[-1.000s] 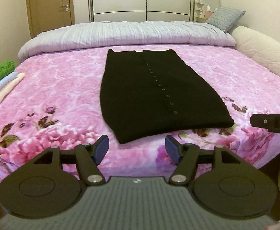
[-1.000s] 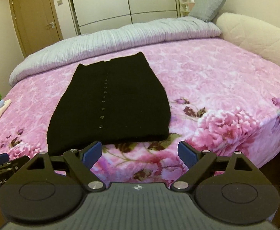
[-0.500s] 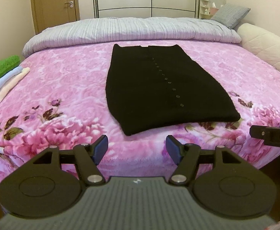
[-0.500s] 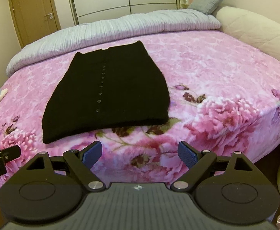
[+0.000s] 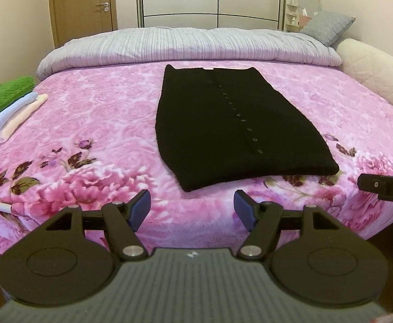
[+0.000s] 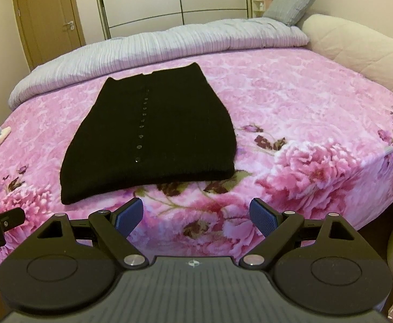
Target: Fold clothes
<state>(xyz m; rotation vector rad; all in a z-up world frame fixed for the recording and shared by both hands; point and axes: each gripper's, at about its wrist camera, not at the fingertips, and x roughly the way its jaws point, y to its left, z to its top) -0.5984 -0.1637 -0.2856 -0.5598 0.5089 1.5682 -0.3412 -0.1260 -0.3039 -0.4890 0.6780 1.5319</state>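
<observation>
- Left gripper point(image 5: 191, 206): jaws wide apart and holding nothing, hovering off the near edge of the bed point(image 5: 88, 123).
- Right gripper point(image 6: 196, 215): jaws also wide apart and empty, off the same edge, beside the left one; each tool's tip shows at the side of the other's view.
- The black garment point(image 5: 231, 129) lies flat on the bed, straight ahead of both pairs of jaws and beyond them, touching neither.
- Its long axis runs away from the jaws, from the near hem toward the far end by the grey duvet point(image 5: 185, 45); a button row point(image 6: 142, 123) follows that axis.
- From the left jaws the near-left corner sits just ahead; the near-right corner is off toward the right gripper.
- From the right jaws the near-right corner point(image 6: 227, 173) is closest, slightly left of centre.
- Each hand looks nearer its own hem corner.
- The sides look already tucked in, so the garment fits a part-folded state or simply a narrow piece laid out.
- Far left of the jaws, a folded stack point(image 5: 5, 110) rests on the bed.
</observation>
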